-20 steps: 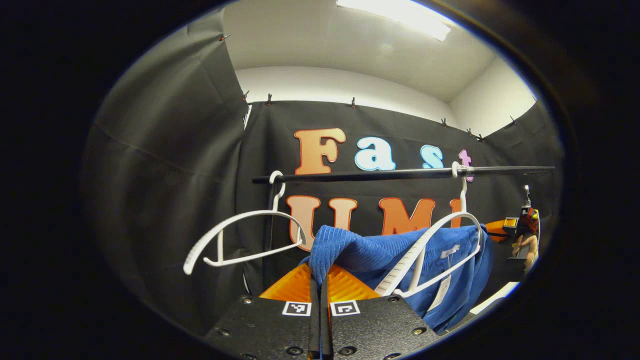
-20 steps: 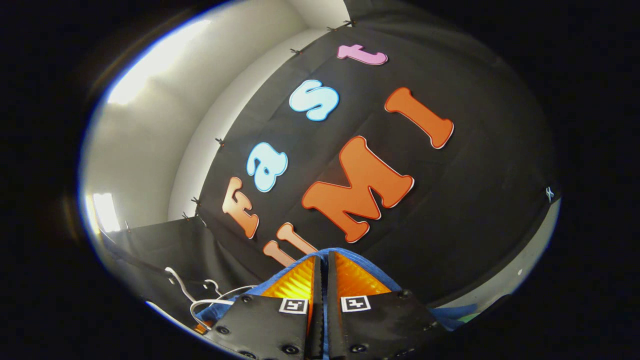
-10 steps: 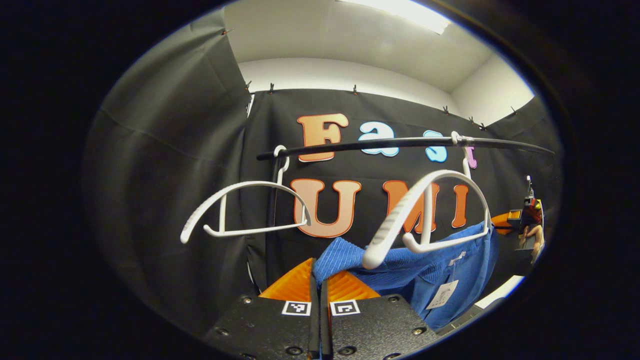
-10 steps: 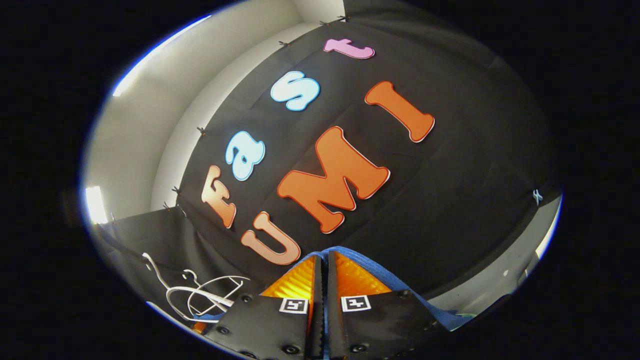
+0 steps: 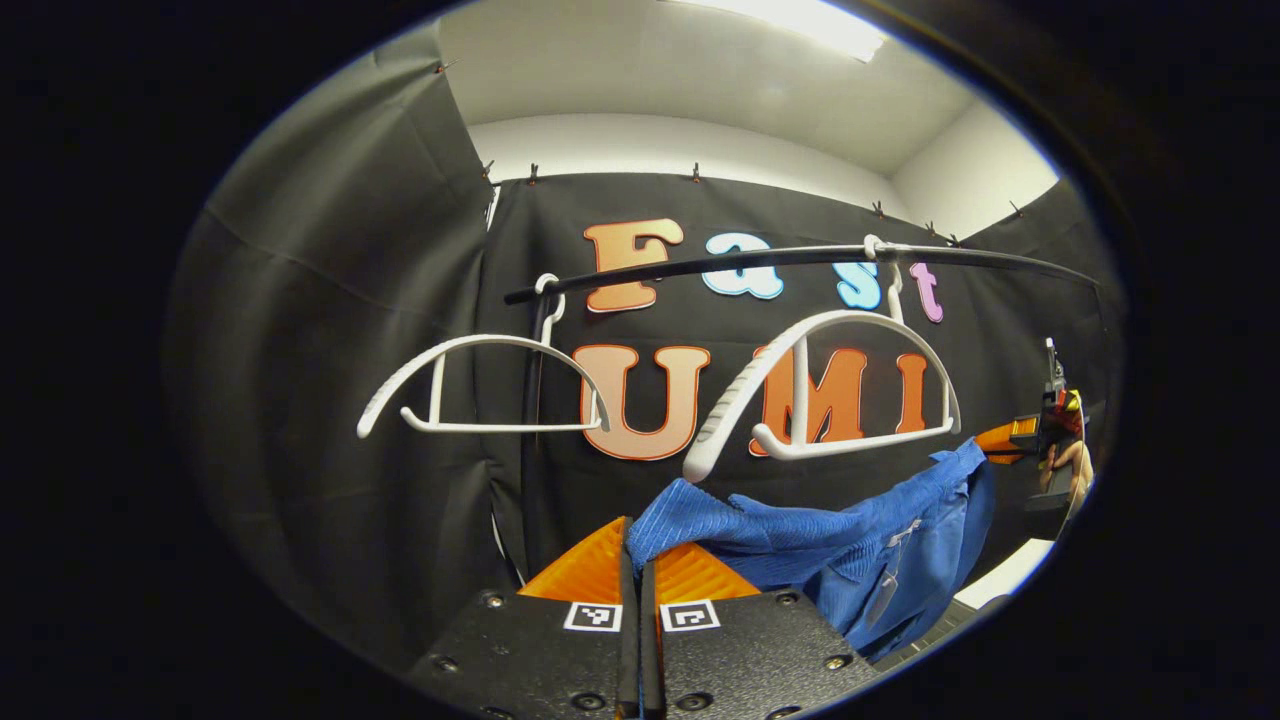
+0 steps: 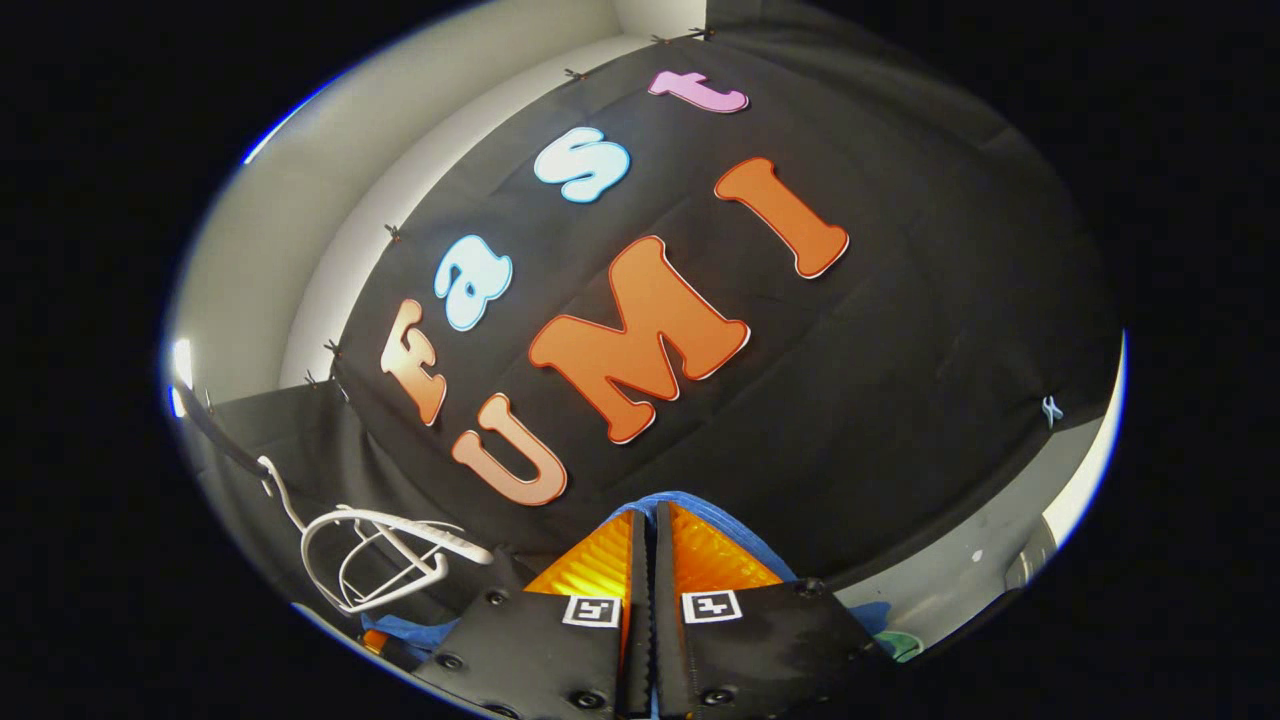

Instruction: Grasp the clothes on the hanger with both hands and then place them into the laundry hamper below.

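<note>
In the left gripper view a blue knit garment [image 5: 850,535] is stretched below a bare white hanger [image 5: 822,390] that hangs from a black rail [image 5: 780,262]. My left gripper [image 5: 640,545] is shut on the garment's near corner. The other gripper [image 5: 1040,432], held by a hand, grips its far end at the right edge. In the right gripper view my right gripper [image 6: 647,540] is shut on a fold of the blue garment [image 6: 690,503], which wraps over the fingertips. The hamper is hidden.
A second bare white hanger [image 5: 480,385] hangs at the rail's left end by a dark upright post [image 5: 535,440]. Both hangers [image 6: 385,555] and the rail [image 6: 215,435] appear low left in the right gripper view. A pale floor strip [image 6: 1010,560] lies at the right.
The blue garment has slipped down off the right hanger and now hangs below it between both grippers. The hanger has swung back up, bare. Both grippers have lowered and stay shut.
</note>
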A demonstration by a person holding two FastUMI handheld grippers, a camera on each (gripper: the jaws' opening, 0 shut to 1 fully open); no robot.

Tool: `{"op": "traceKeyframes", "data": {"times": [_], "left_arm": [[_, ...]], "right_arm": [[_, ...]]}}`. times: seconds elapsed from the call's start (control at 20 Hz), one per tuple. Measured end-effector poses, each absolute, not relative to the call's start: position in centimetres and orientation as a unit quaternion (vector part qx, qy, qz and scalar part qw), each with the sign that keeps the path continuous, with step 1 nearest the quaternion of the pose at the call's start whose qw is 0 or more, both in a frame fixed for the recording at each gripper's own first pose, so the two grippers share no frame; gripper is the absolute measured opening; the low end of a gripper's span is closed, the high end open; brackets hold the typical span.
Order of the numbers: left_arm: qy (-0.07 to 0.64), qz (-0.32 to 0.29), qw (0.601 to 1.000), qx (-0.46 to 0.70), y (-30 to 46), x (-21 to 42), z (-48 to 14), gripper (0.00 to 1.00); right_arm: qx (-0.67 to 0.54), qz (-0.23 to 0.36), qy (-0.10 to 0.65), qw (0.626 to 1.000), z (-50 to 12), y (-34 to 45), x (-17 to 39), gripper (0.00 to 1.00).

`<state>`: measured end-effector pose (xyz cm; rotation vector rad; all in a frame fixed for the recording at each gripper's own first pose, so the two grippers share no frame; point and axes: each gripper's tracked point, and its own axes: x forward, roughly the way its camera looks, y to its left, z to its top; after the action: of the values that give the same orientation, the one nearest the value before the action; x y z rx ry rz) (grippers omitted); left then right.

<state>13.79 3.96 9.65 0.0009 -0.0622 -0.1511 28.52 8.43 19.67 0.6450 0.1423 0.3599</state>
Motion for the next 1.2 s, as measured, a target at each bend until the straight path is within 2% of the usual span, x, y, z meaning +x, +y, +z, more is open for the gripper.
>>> {"op": "traceKeyframes", "data": {"times": [0.25,0.8,1.2], "left_arm": [[-0.025,-0.073,0.997,0.023,2.4,12.3,8.6,0.01],[0.006,-0.132,0.991,0.017,-4.1,10.6,6.4,0.01],[0.016,-0.190,0.981,0.021,-11.8,9.5,4.5,0.01]], "right_arm": [[0.287,0.175,0.082,0.938,18.1,9.0,27.2,0.08],[0.203,0.193,0.133,0.951,13.3,11.5,22.7,0.09],[0.148,0.205,0.158,0.954,8.6,13.4,19.6,0.09]]}}
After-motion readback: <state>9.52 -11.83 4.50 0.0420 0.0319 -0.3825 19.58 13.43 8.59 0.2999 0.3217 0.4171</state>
